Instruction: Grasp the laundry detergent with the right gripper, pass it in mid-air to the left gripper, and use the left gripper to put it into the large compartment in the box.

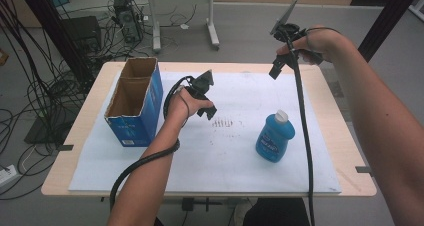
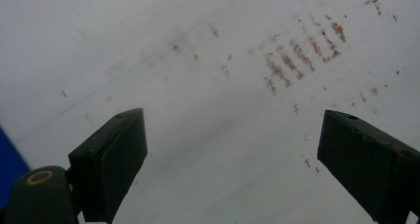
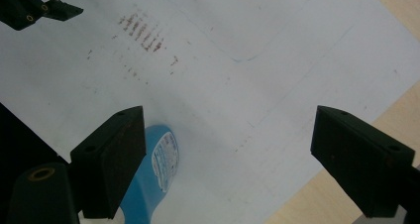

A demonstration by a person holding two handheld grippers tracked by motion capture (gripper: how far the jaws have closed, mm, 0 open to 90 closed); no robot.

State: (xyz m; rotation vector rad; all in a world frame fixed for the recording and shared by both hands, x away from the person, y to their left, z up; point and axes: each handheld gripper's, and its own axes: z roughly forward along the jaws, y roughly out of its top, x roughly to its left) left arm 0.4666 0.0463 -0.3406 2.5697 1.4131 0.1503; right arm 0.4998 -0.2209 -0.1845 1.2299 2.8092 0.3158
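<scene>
High view | 1 blue bottle (image 1: 275, 137) | 1 cardboard box (image 1: 135, 102) | 2 grippers

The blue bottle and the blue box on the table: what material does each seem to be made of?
The blue bottle looks like translucent glossy plastic: see-through blue body, white cap, printed label. The blue box looks like printed cardboard: matte brown inside, thin raw edges at its open top.

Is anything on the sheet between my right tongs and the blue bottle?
Nothing visible. The right tongs hang open above the far edge, and only bare white sheet lies between them and the upright blue bottle.
</scene>
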